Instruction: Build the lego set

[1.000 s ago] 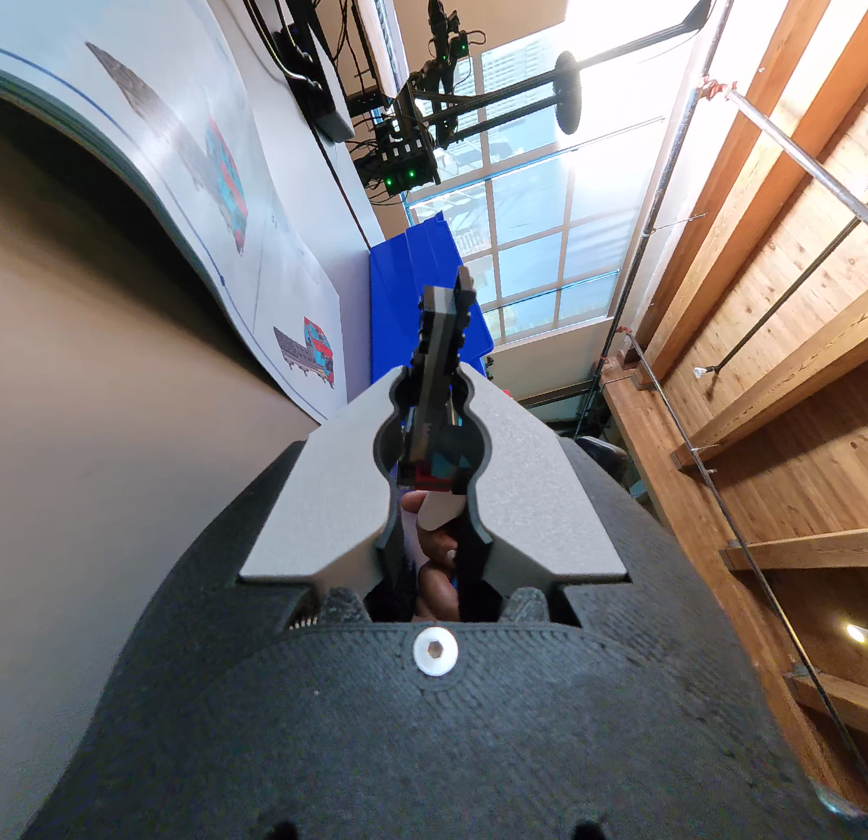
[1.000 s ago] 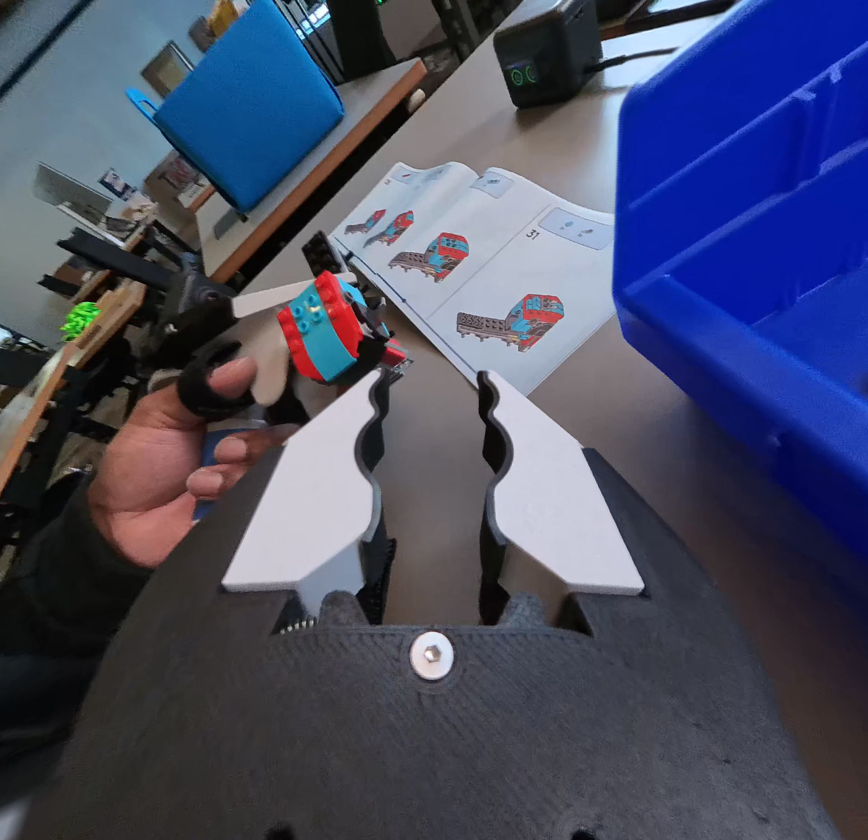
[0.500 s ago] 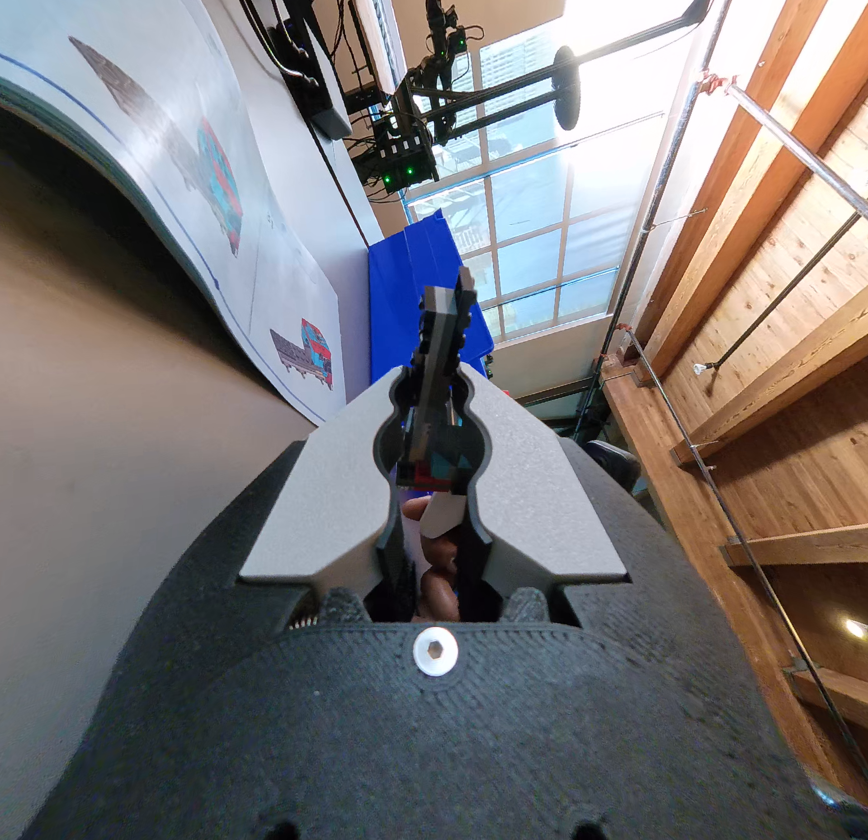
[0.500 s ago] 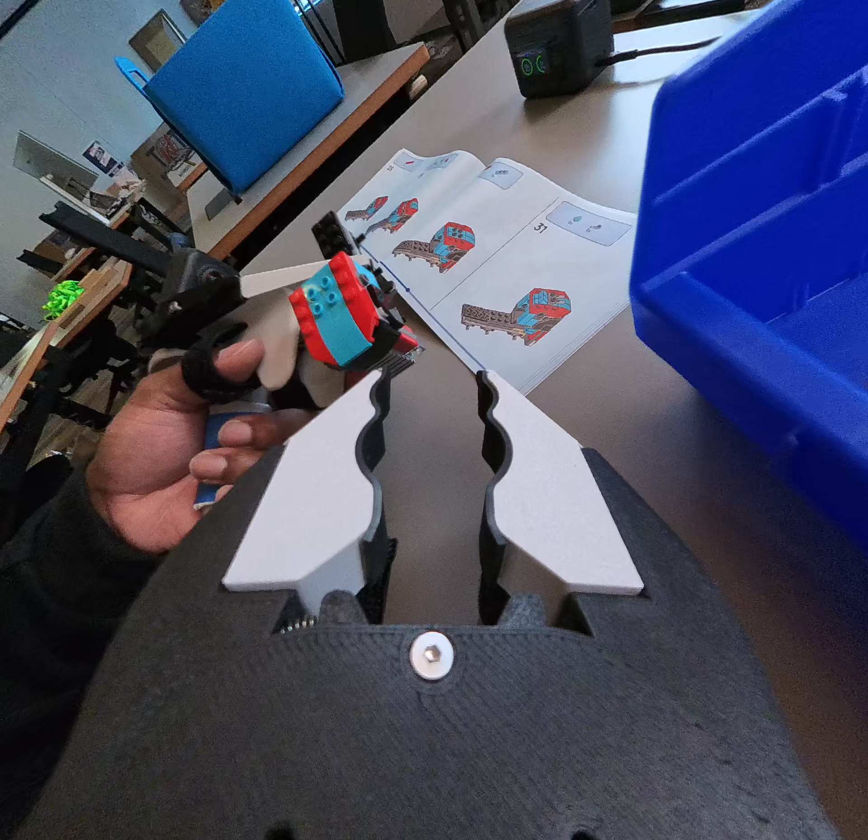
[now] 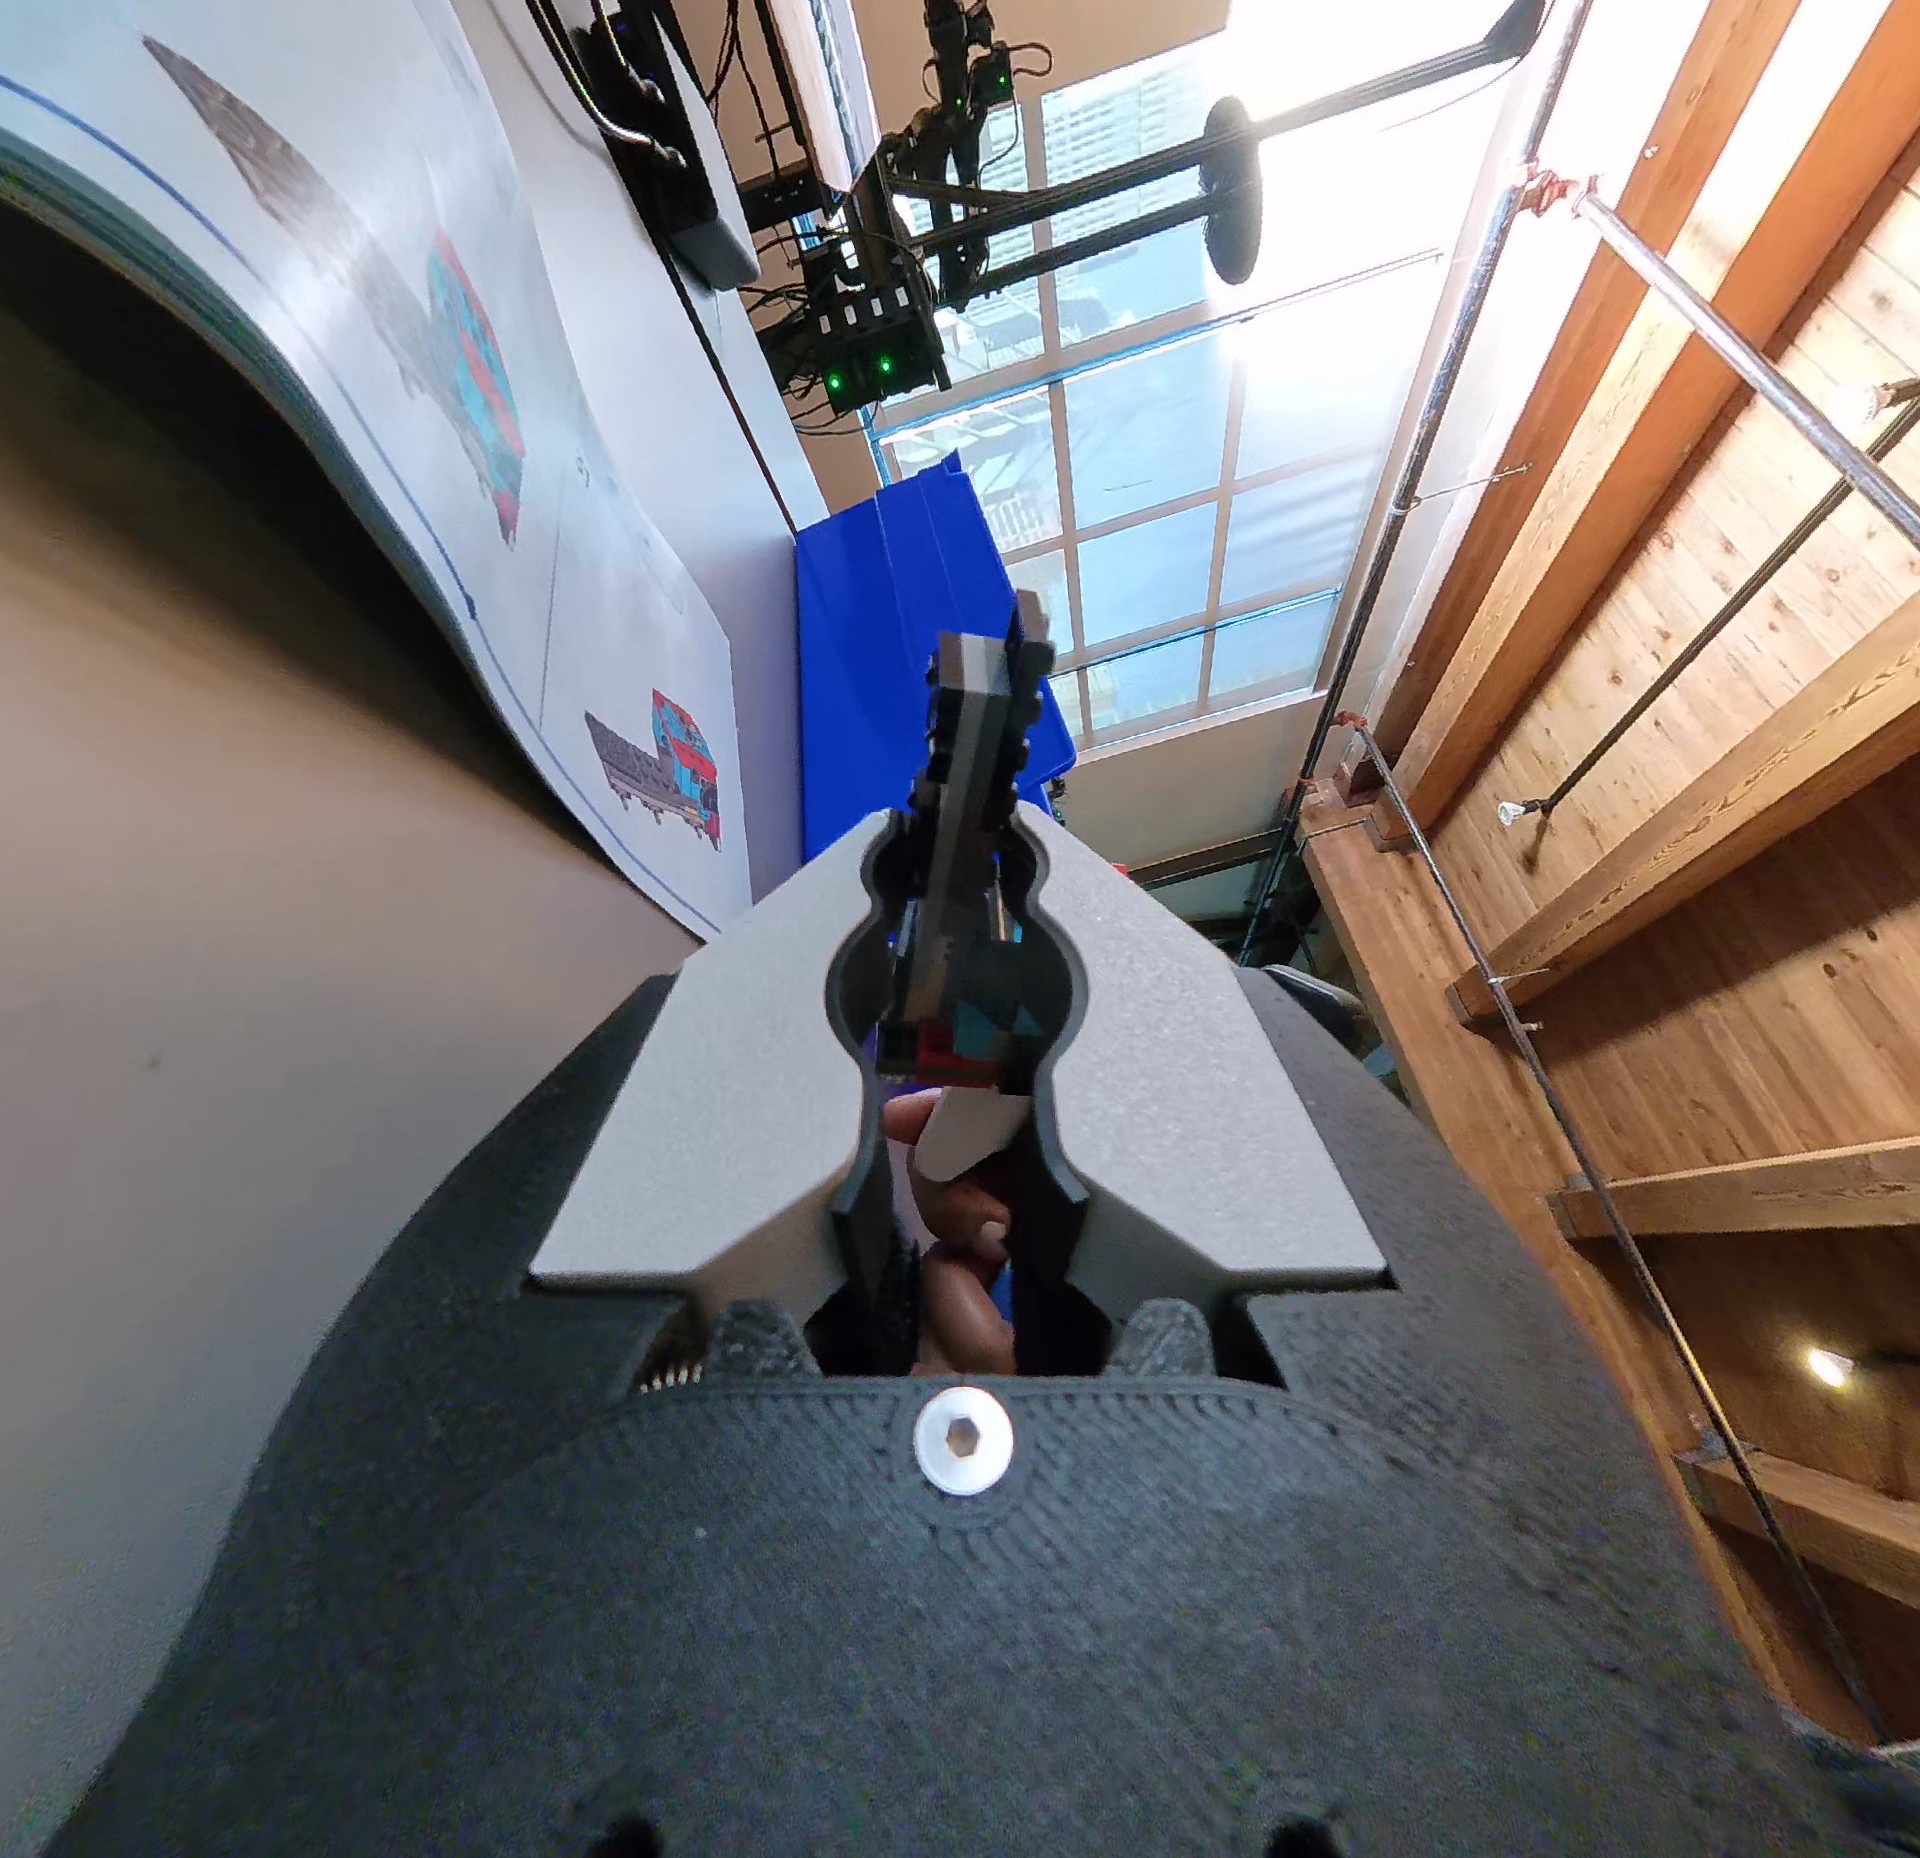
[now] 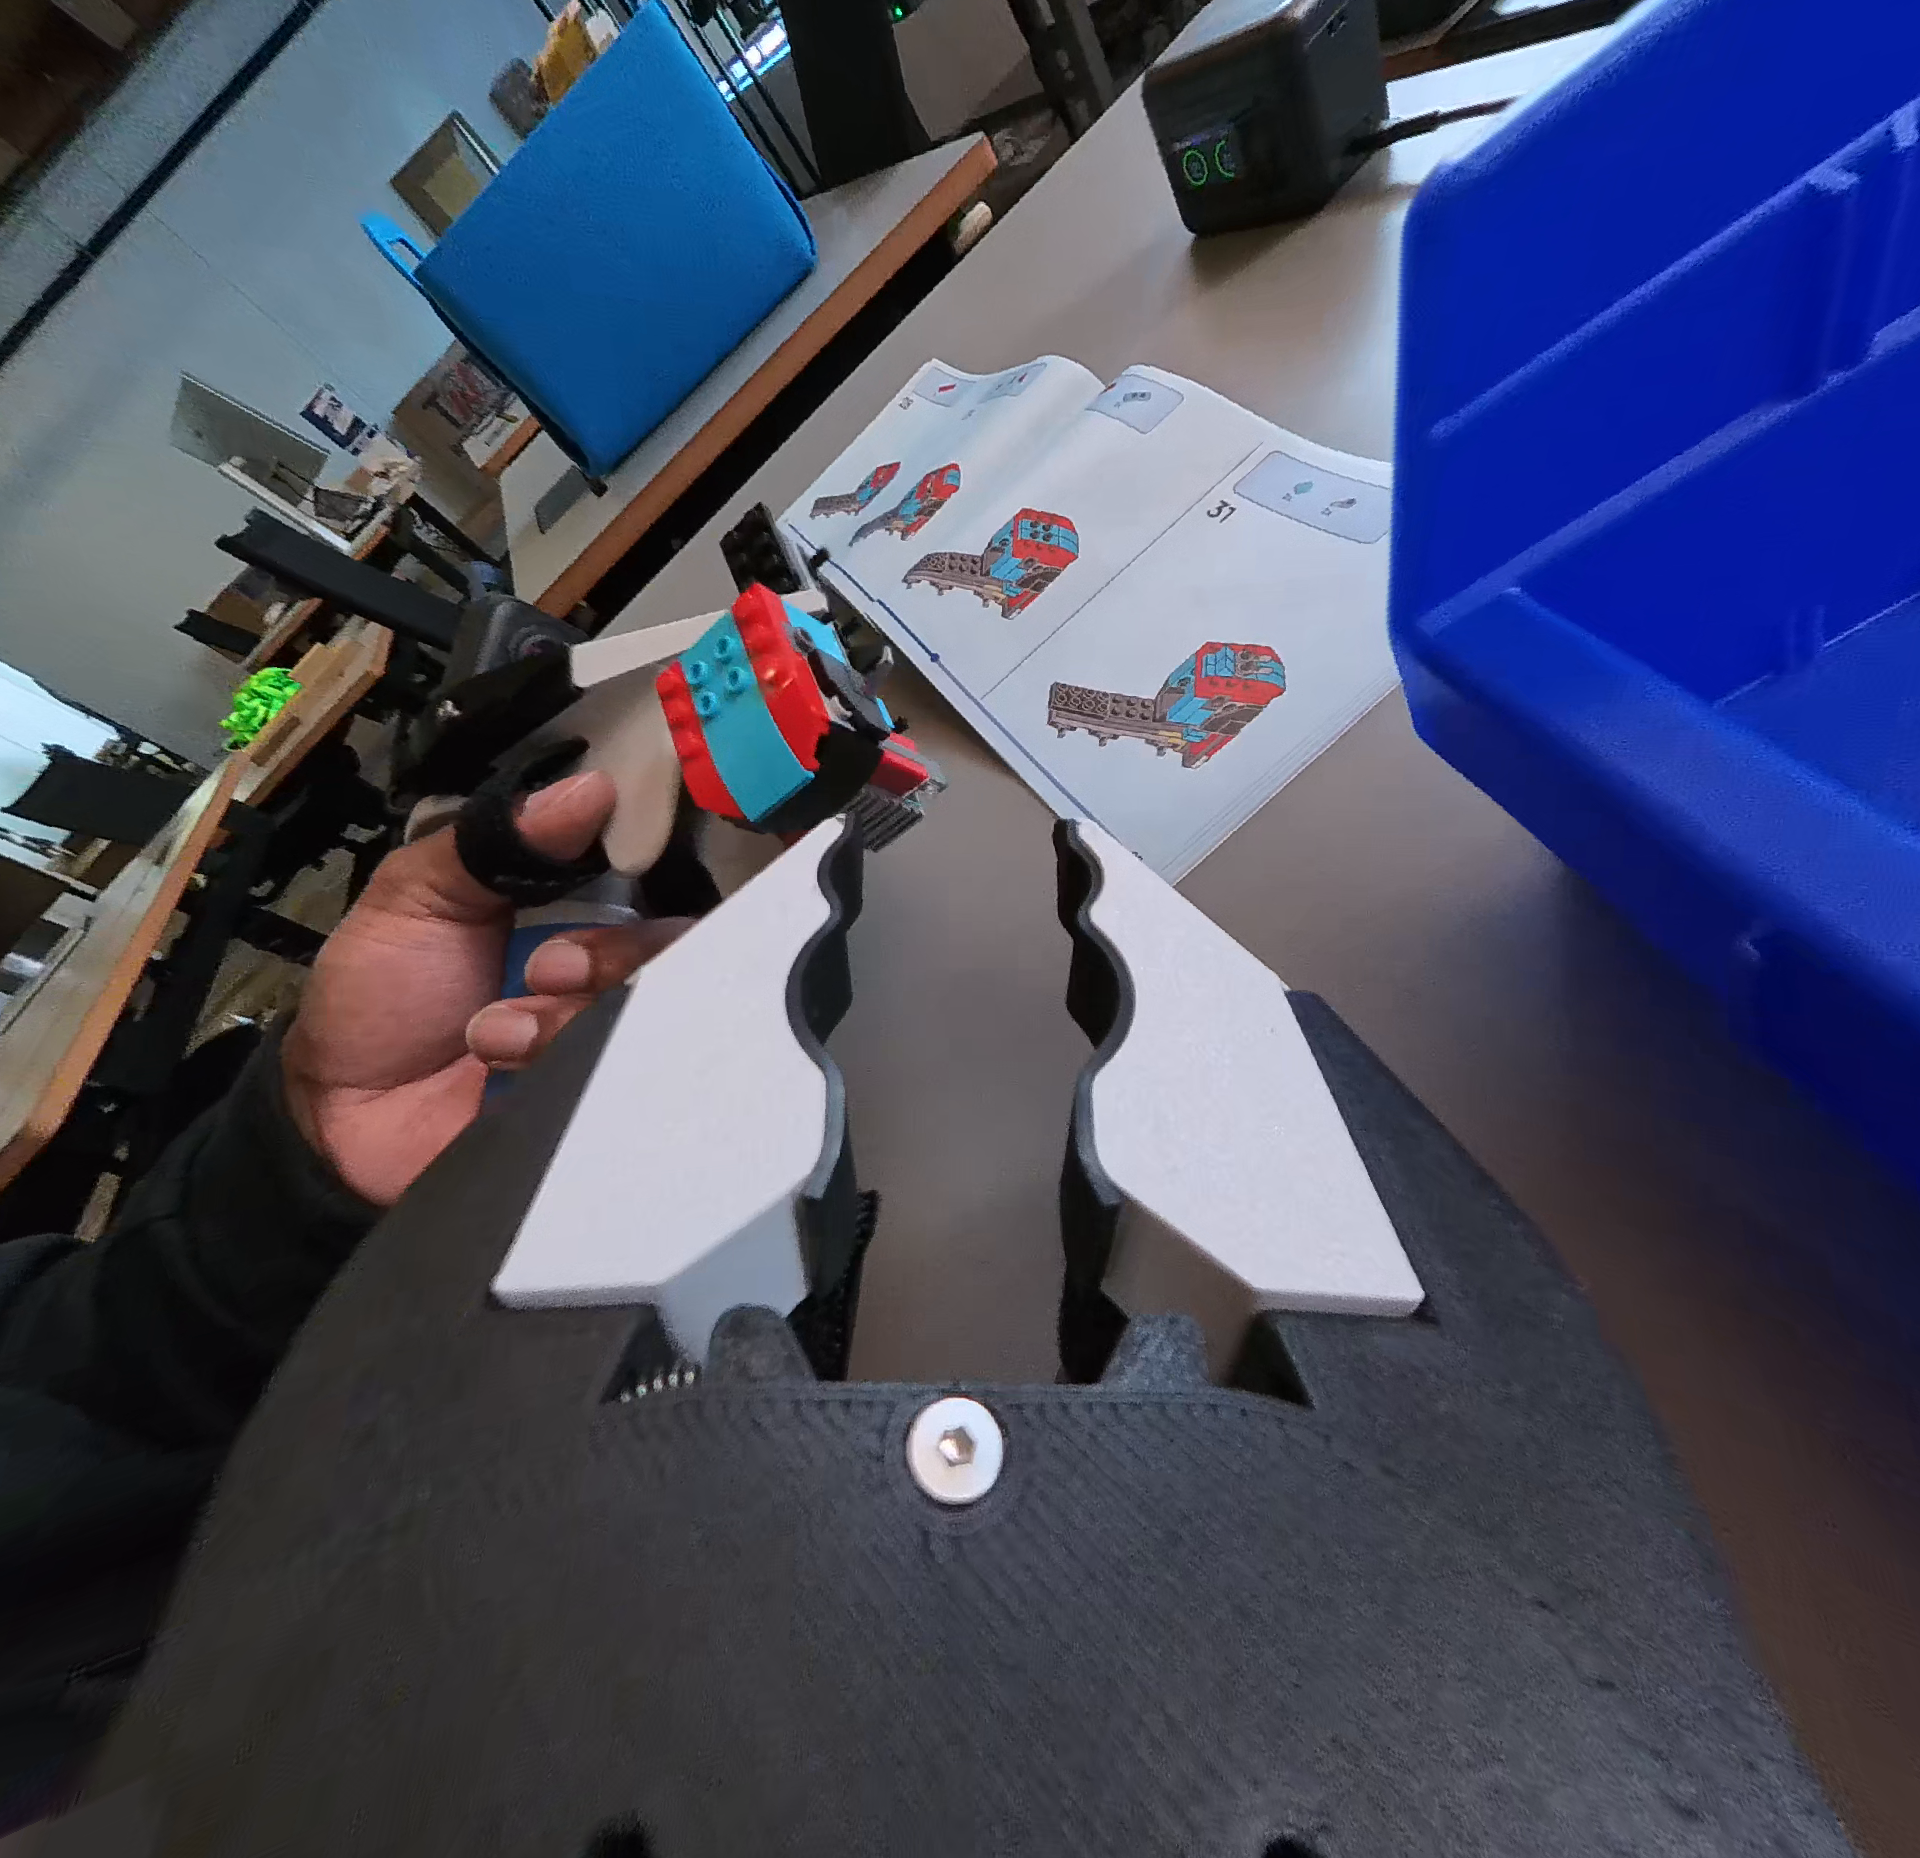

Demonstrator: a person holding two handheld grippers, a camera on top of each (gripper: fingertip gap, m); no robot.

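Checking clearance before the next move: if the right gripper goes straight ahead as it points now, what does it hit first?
Likely the bare table, then the open instruction booklet beyond. The right gripper is open and empty; depth is unclear.

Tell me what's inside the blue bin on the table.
In the right wrist view the blue bin shows only bare blue dividers and compartment floors where visible; no loose pieces show. Its far and lower compartments are cut off by the frame, so their contents can't be seen.

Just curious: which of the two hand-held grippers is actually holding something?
The left hand-held gripper: it clamps the lego model. The right hand-held gripper gapes open, empty.
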